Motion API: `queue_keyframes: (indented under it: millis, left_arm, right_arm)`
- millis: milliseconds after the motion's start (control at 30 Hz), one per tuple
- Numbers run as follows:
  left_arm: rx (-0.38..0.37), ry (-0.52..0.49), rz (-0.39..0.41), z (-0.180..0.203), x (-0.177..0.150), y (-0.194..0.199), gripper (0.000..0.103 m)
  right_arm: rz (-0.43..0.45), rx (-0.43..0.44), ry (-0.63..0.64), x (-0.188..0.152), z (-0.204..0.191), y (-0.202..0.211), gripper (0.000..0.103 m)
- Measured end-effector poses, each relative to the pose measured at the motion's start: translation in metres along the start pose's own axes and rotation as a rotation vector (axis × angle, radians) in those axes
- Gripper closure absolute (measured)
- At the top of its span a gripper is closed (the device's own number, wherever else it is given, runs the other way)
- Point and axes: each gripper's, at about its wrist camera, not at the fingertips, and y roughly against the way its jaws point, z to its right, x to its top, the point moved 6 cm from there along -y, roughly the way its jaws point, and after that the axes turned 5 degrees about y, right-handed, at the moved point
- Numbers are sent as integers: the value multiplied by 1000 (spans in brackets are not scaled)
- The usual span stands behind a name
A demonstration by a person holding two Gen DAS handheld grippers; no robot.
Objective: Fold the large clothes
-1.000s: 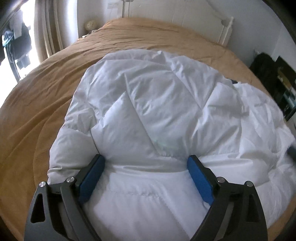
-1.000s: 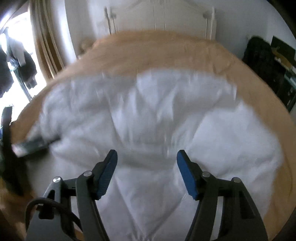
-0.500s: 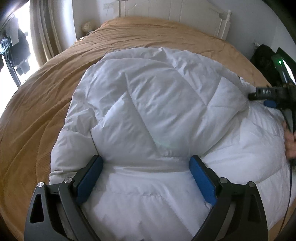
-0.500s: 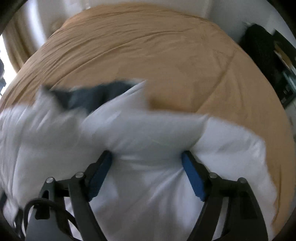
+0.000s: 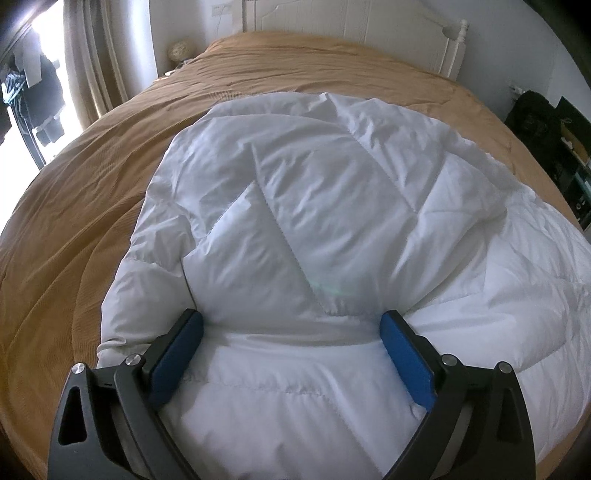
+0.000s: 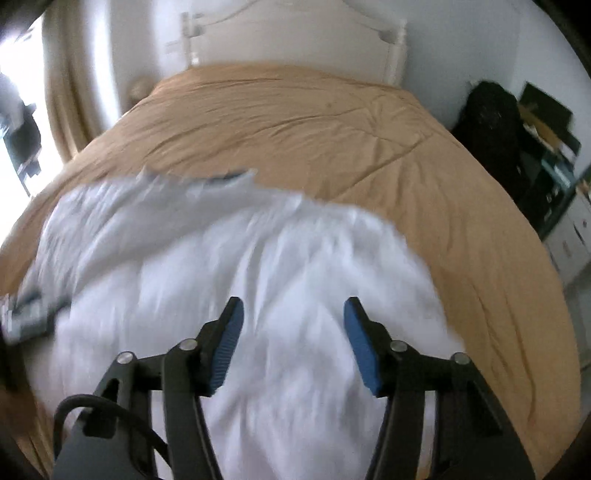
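A white puffy down jacket (image 5: 314, 206) lies spread on a tan bed cover (image 5: 92, 206), its near part folded over itself. My left gripper (image 5: 291, 332) rests on it with jaws wide open, and a broad bulge of the jacket lies between the blue pads (image 5: 177, 354) without being pinched. In the blurred right wrist view, my right gripper (image 6: 293, 314) hovers over the jacket (image 6: 258, 258). Its jaws are closing but still apart, with nothing pinched between them. A grey blurred shape (image 6: 33, 314) at the left edge looks like the other gripper.
The bed cover (image 6: 369, 140) stretches back to a white headboard (image 6: 295, 33). A dark bag (image 6: 491, 122) and shelves stand right of the bed. Curtains (image 5: 96, 62) and a bright window are on the left. The bed's edge curves close on the right.
Half a second ago the right gripper was low, with a fold of the jacket bulging between its jaws; now it is pulled back and out of the left wrist view. The left gripper has not moved.
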Motion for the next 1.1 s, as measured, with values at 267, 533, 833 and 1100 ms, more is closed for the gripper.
queue_keyframes:
  millis: [267,533,833,1100]
  left_arm:
    - [-34,-15,-34,5,10,6,9]
    - [-183,-58,-25,54,65,25,5]
    - [41,23,-185,11,122,-77,0]
    - [32,201,-231,-71,143,-83,8]
  right_arm:
    - [-66,26,-77,-63,16,-27,31]
    - [-70,8,-111,-63,10,-31,27]
    - [-69,-11,-82,-61,6,-36,26]
    - [-76,-26,-77,-65,6,-35,24]
